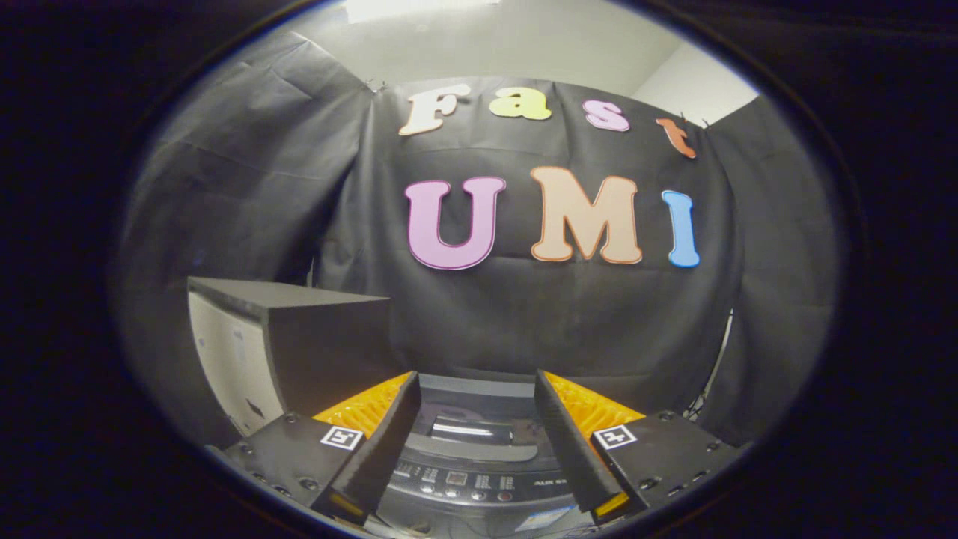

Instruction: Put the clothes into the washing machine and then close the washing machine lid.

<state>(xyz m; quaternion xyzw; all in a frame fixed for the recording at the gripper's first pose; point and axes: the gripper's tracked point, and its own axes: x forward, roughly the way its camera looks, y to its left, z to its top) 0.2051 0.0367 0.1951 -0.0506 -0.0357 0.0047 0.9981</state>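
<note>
My gripper point(476, 389) is held above the washing machine point(471, 479) with its fingers wide apart and nothing between them. The washer's dark top shows between and below the fingers: a control panel point(464, 479) with small buttons nearest me, and beyond it the lid point(471, 430), which looks flat and shiny. I see no clothes among these things. Whether the lid is down fully is hard to tell from this low angle.
A grey box-like cabinet point(292, 337) with a pale side stands to the left of the washer, just beyond my left finger. The booth's black cloth wall point(524, 322) hangs close behind the machine. A cable point(715, 367) runs down at the right.
</note>
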